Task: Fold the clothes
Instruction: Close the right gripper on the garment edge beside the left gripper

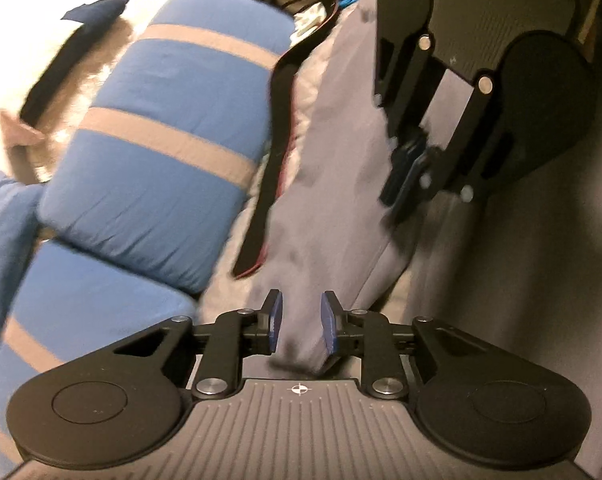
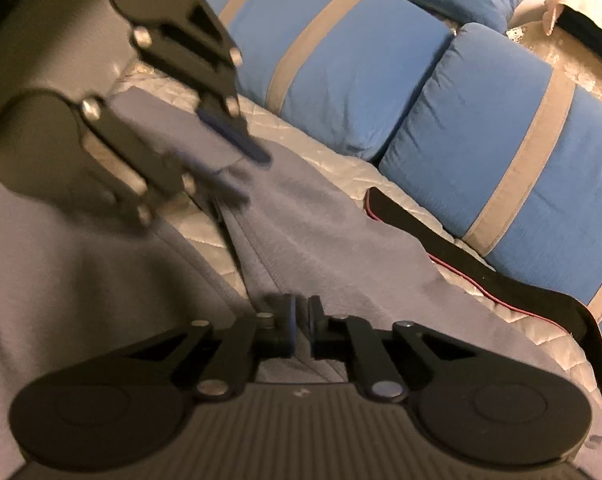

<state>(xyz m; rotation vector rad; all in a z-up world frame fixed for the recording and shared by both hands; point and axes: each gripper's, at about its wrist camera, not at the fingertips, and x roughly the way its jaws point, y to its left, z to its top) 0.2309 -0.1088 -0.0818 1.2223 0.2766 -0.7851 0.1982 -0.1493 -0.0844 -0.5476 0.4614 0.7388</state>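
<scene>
Your left gripper (image 1: 300, 326) sits at the near end of the grey garment (image 1: 333, 184), its blue pads standing narrowly apart with a ridge of the cloth running up between them; the pads do not look pressed on it, so count that end as loose. From there the garment's long axis runs straight away from you, and your right gripper (image 1: 411, 168) is at its far part, so each gripper has one end. In the right wrist view the right gripper (image 2: 299, 326) has its jaws drawn nearly together over the cloth, and the blur leaves it unclear whether a fold is pinched between them.

The garment lies spread on the quilted bed cover (image 2: 333, 164). Alongside it, on the pillow side, a black strap with a red edge (image 1: 277, 148) lies partly on the cloth's border. Beyond the strap stand the blue pillows with grey stripes (image 1: 169, 132), just beside the garment.

Judging from this, any fold toward the pillows risks dragging the strap along; folding end to end along the long axis looks clearer.
</scene>
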